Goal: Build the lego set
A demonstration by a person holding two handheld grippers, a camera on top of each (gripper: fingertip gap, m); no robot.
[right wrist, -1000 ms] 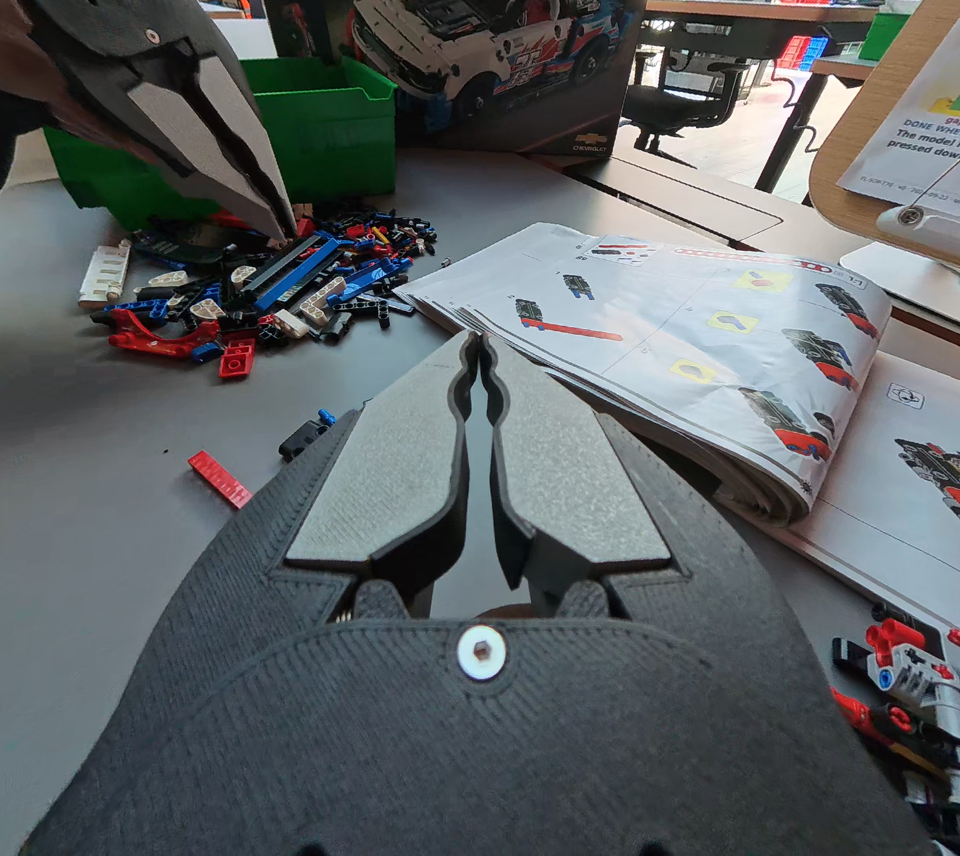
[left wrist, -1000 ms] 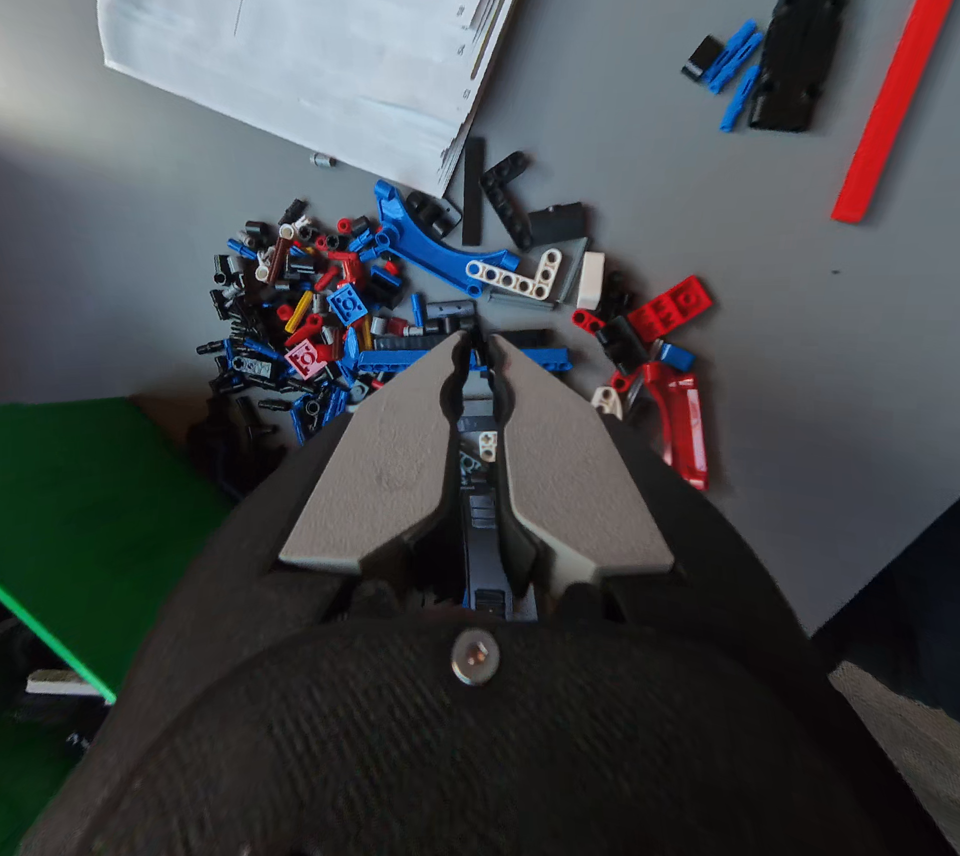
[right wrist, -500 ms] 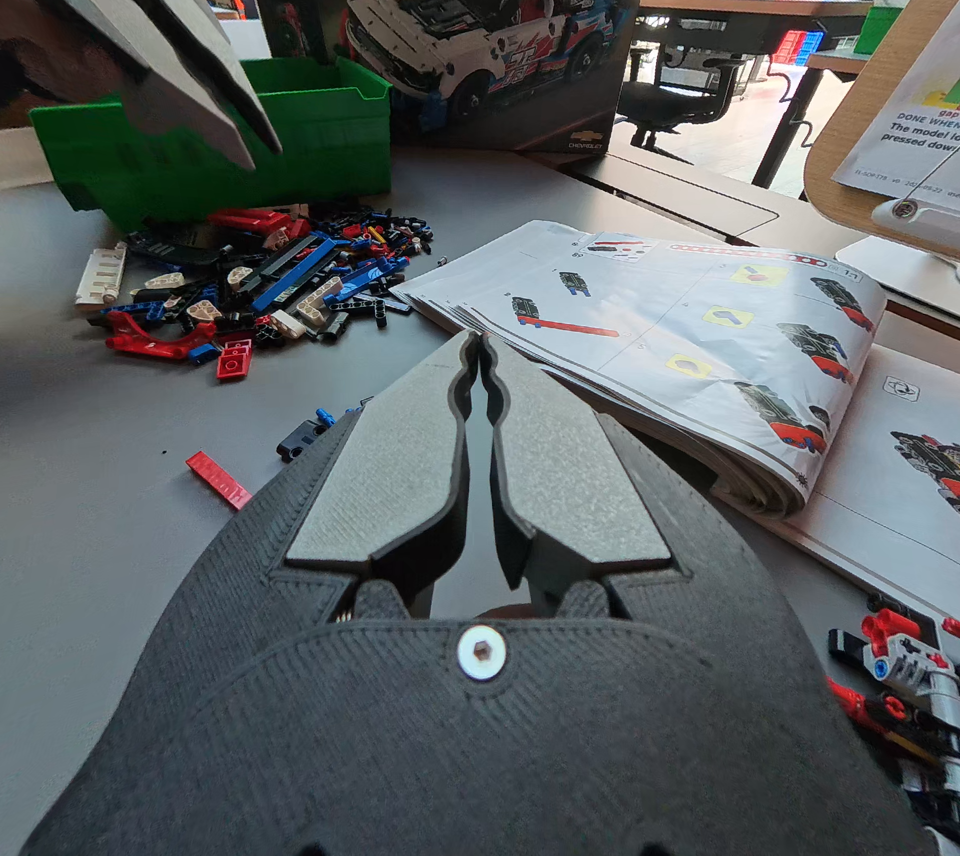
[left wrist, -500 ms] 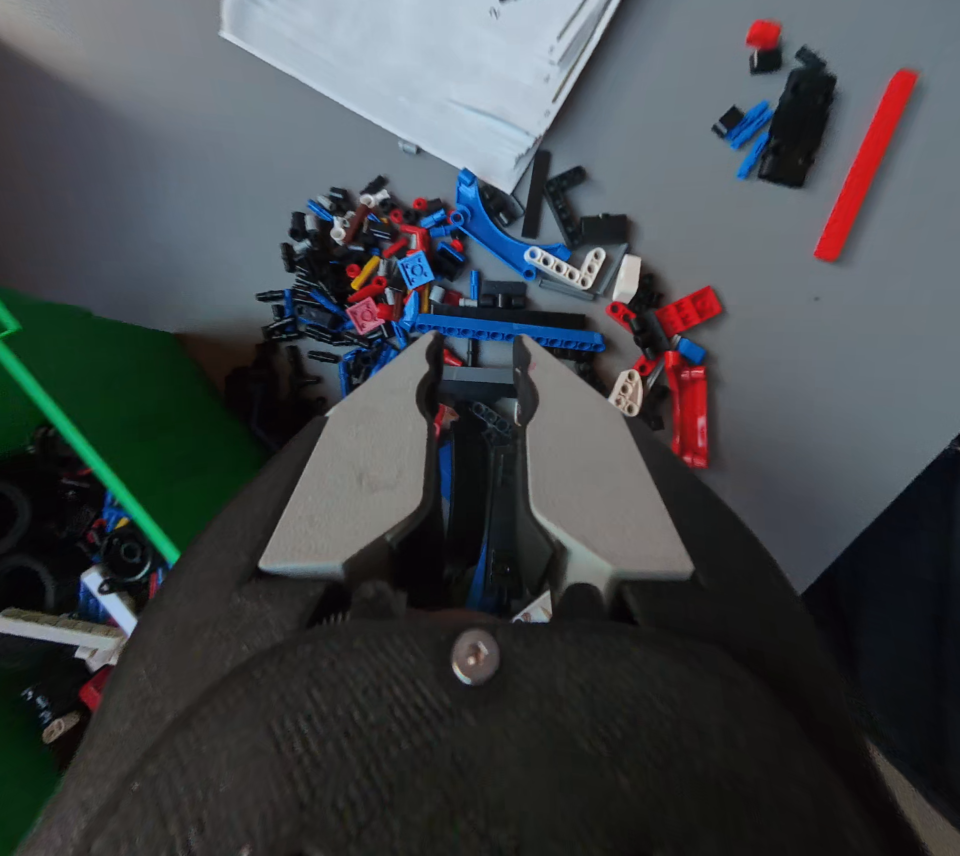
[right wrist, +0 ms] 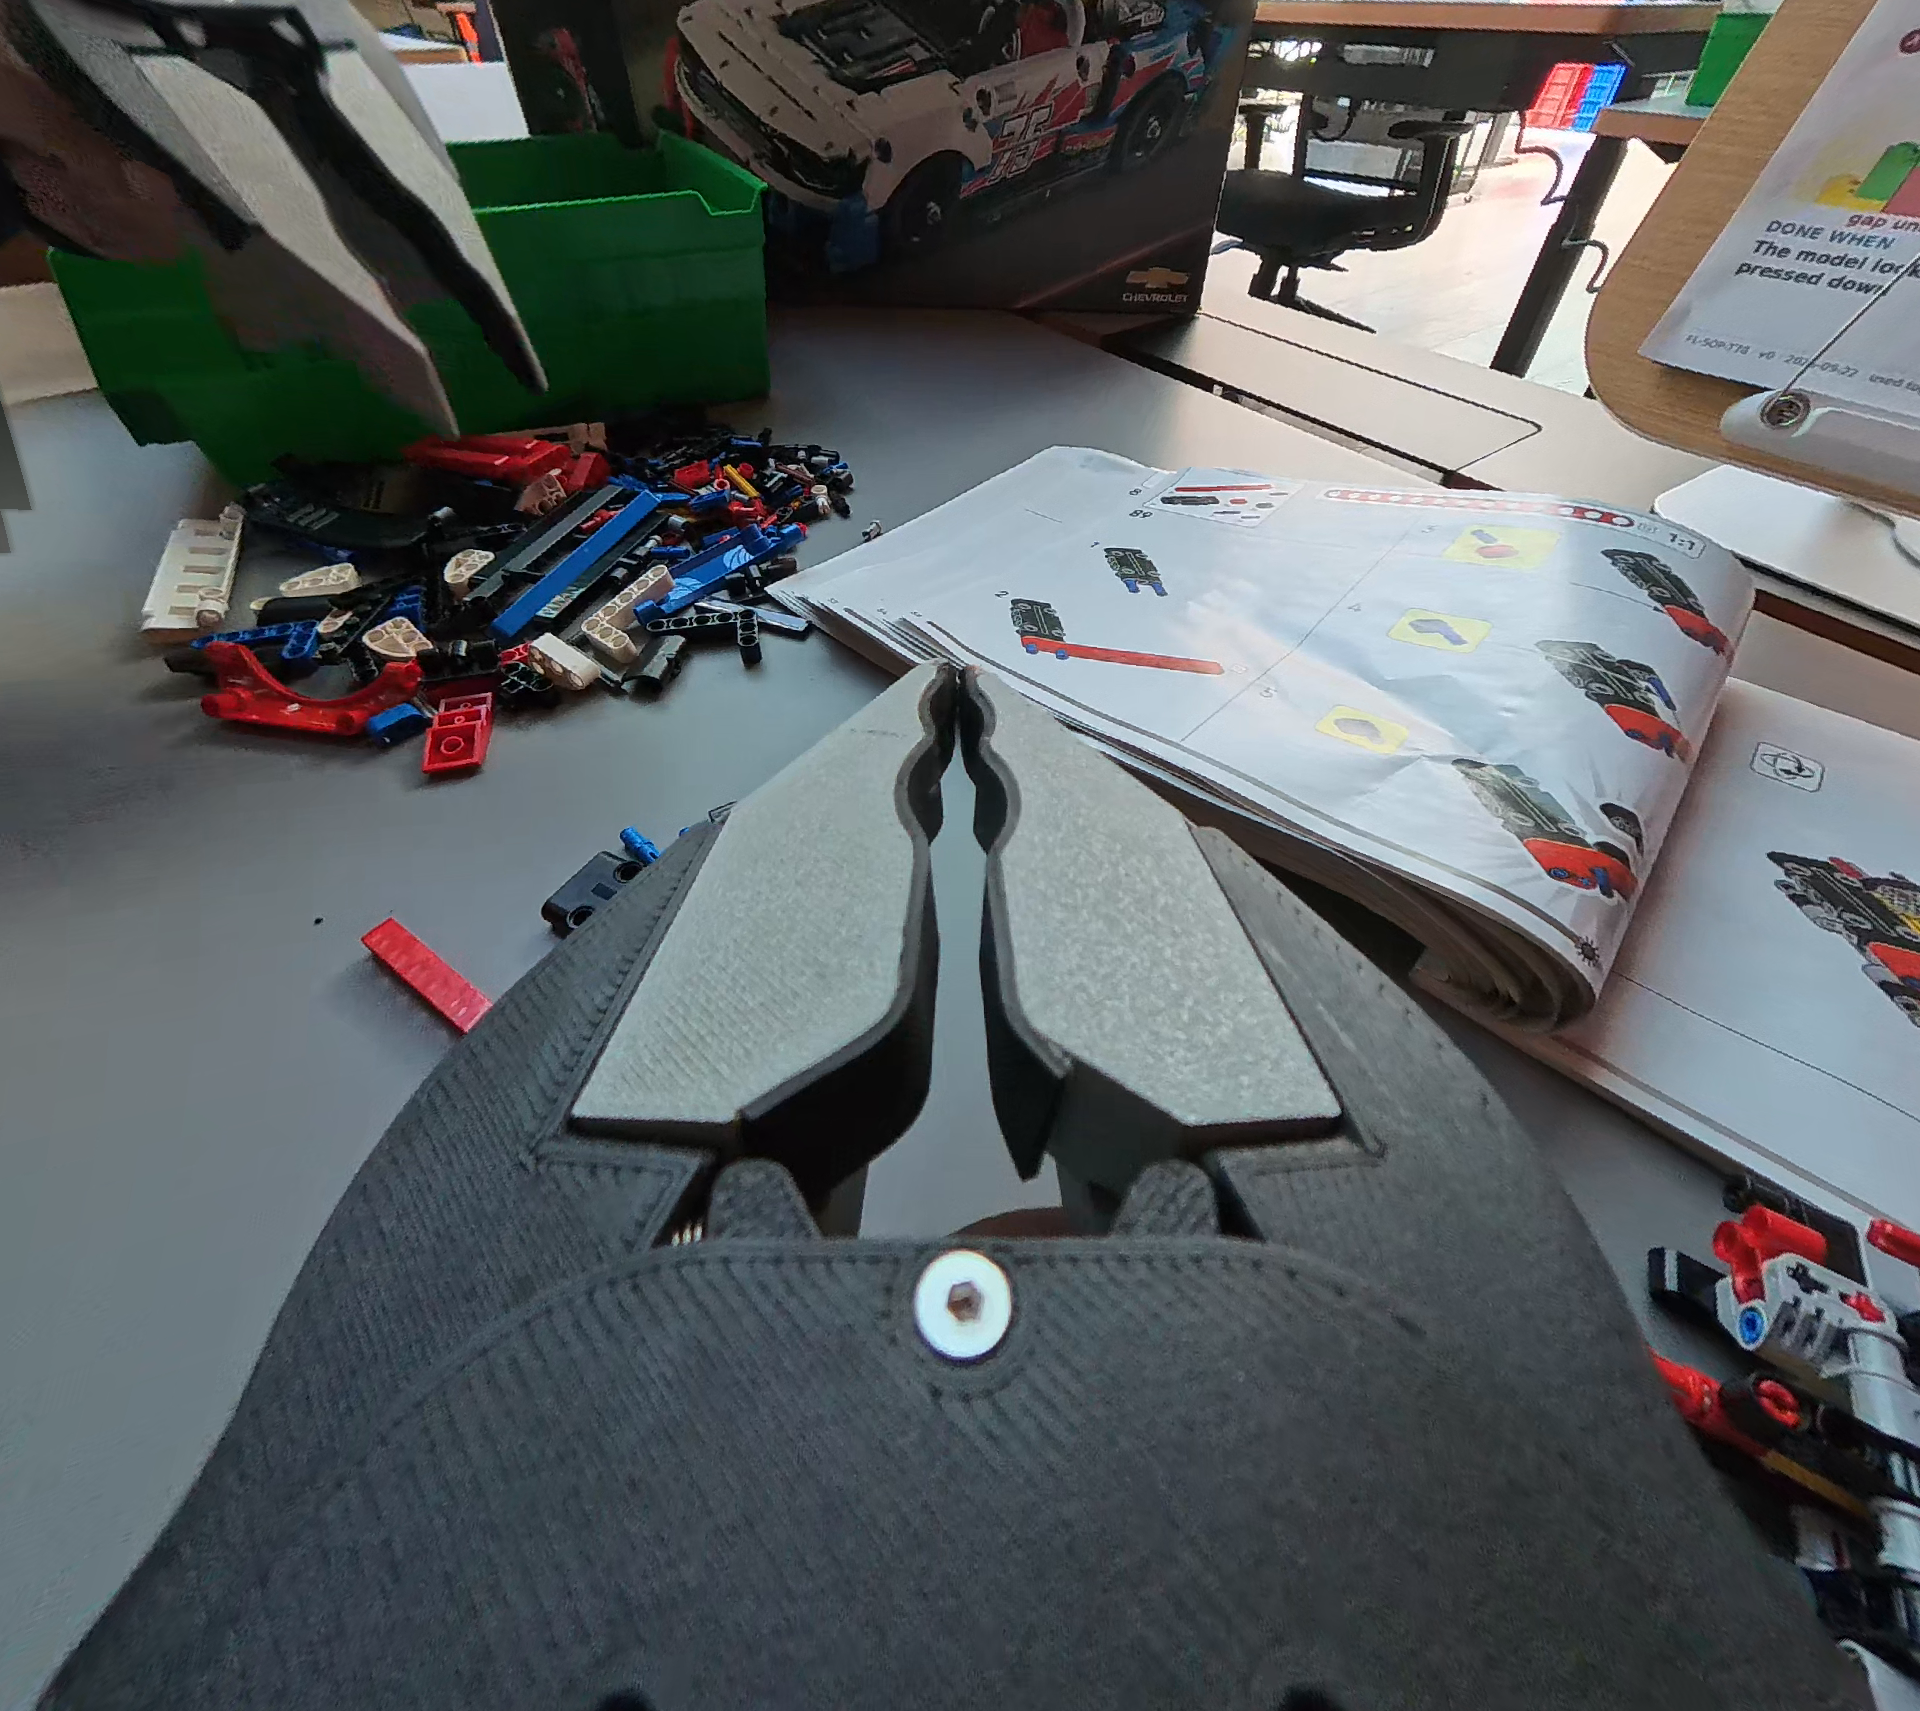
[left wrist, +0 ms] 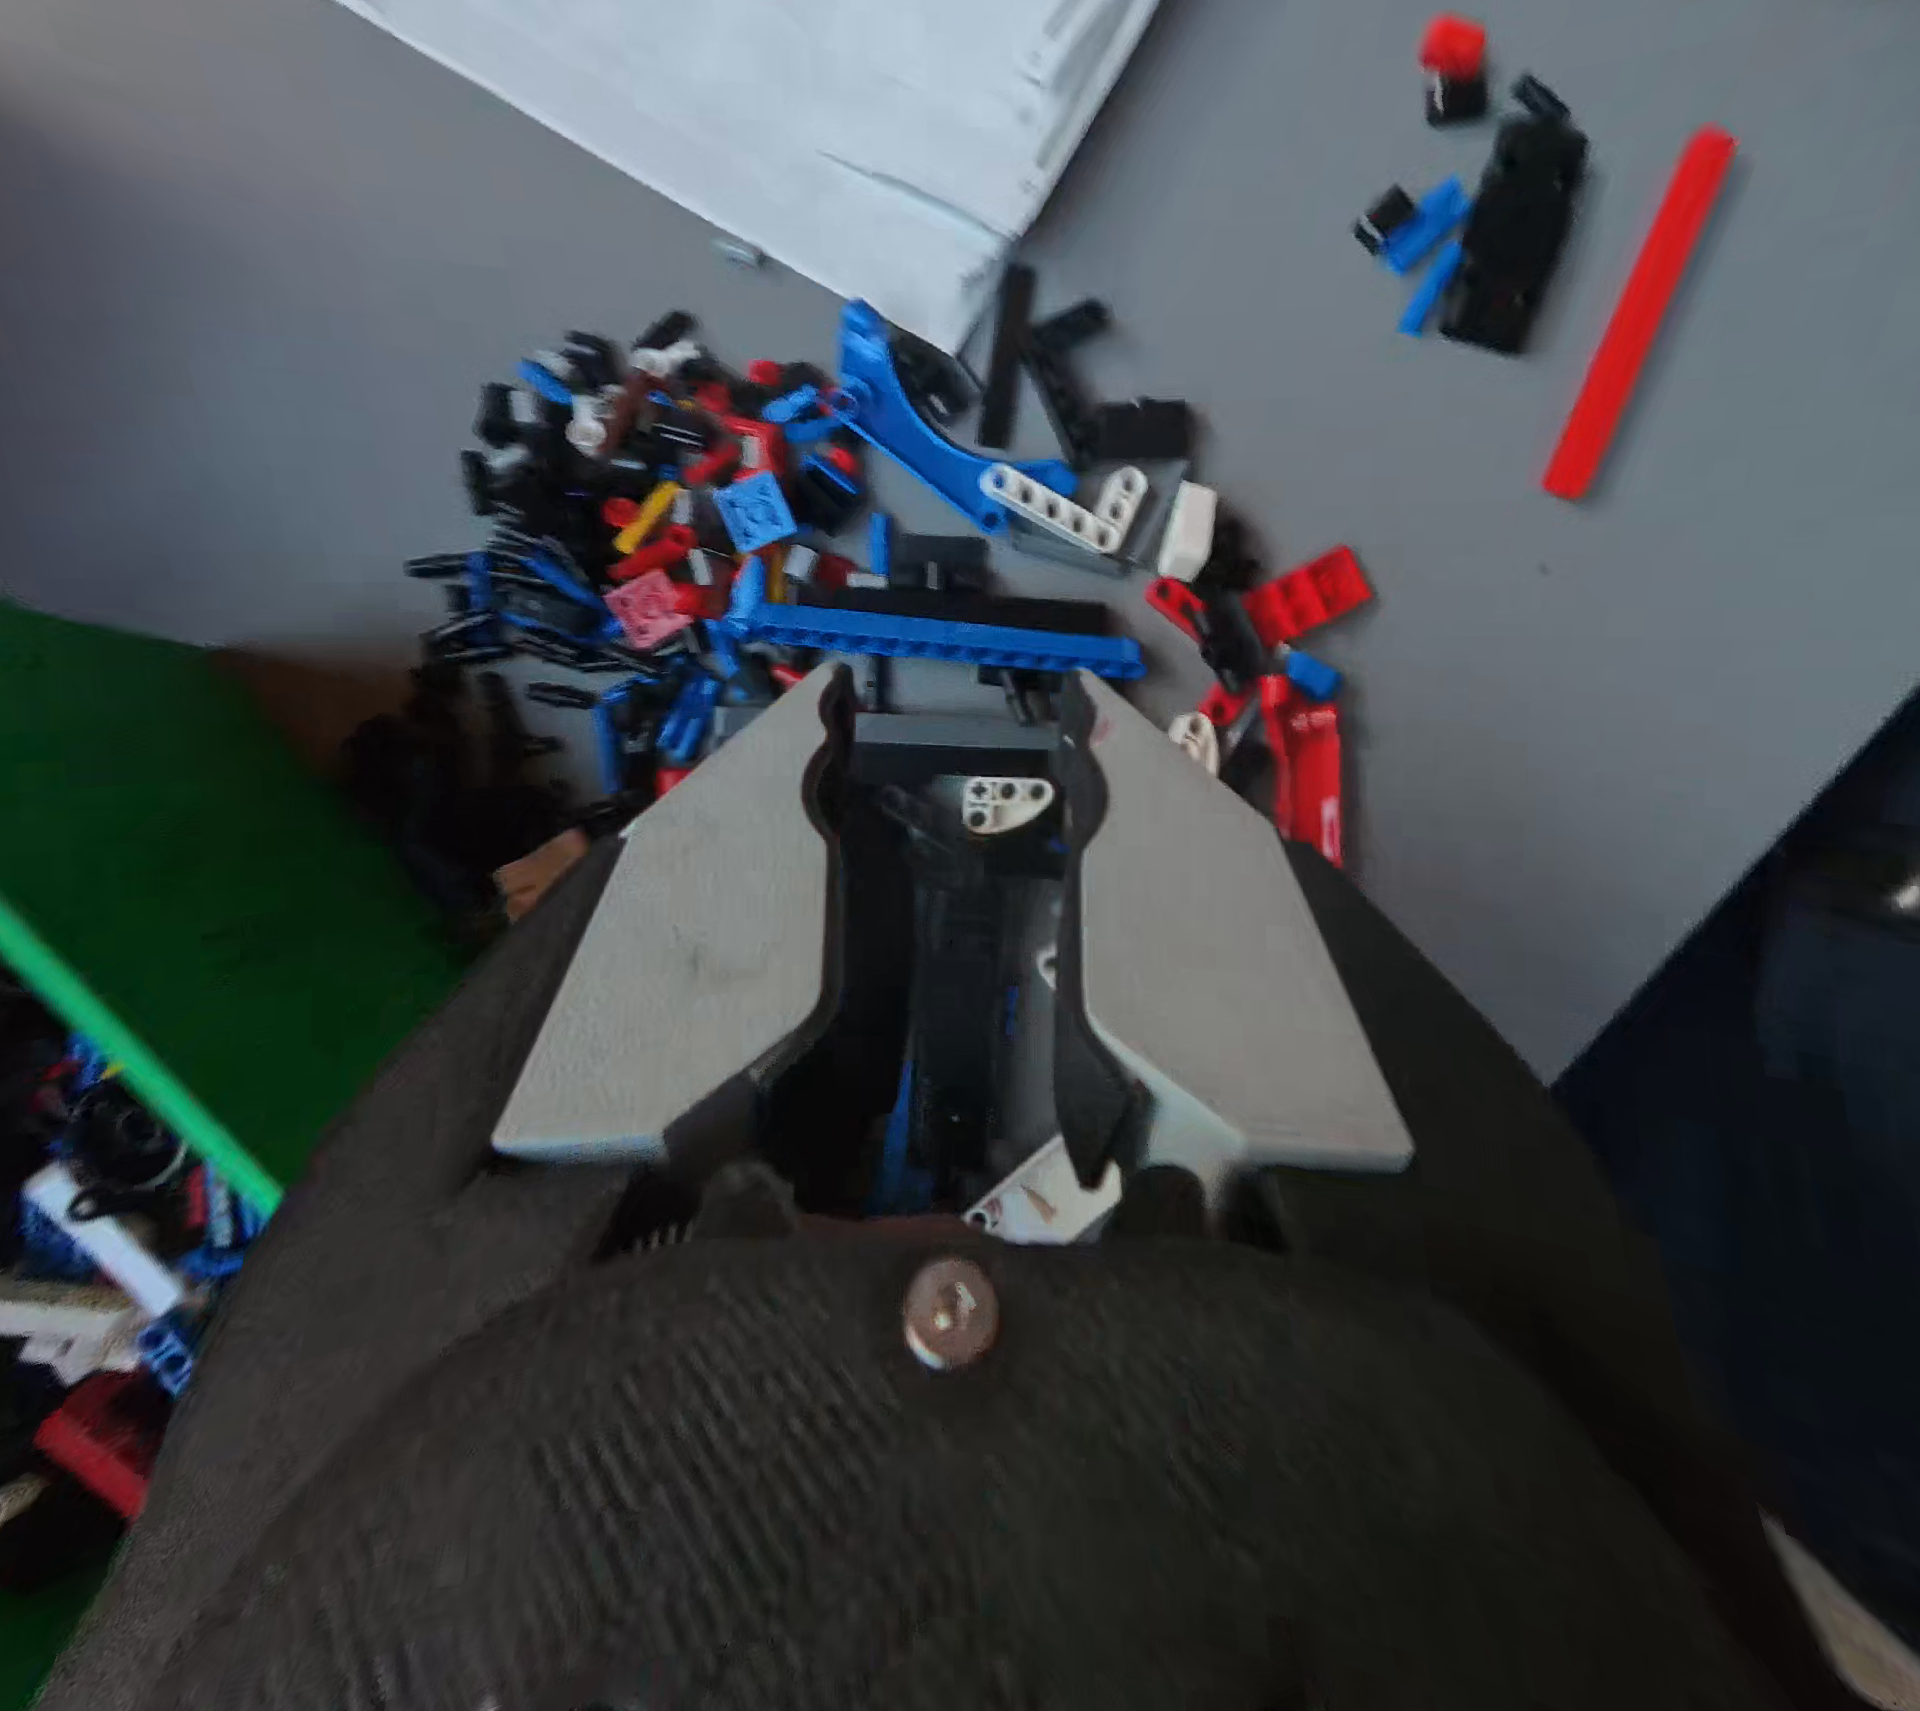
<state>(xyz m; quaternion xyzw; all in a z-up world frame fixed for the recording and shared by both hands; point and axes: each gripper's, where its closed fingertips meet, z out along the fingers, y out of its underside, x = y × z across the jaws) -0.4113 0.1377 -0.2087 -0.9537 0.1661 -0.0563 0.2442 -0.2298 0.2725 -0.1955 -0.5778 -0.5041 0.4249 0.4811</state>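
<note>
My left gripper [left wrist: 956, 685] hangs open over a pile of small loose building pieces [left wrist: 831, 539] in blue, black, red and white. A long blue beam [left wrist: 935, 638] lies just beyond its fingertips. Dark pieces on the table show through the gap between the fingers. The right wrist view shows the left gripper [right wrist: 488, 399] raised above the pile [right wrist: 540, 581], fingers apart, with nothing between them. My right gripper [right wrist: 958, 674] is shut with nothing between its pads. It sits low over the grey table, at the near edge of an open instruction booklet [right wrist: 1351, 653].
A green bin [right wrist: 623, 279] and a tall printed box [right wrist: 914, 51] stand behind the pile. A long red strip [left wrist: 1642, 311] and a black sub-assembly [left wrist: 1517, 227] lie apart from the pile. A part-built model [right wrist: 1808, 1329] lies at the lower right. The table edge [left wrist: 1621, 986] is close.
My left gripper lifted from the pile, where its tips were down and shut, and its jaws opened wide. My right gripper has stayed shut and still.
</note>
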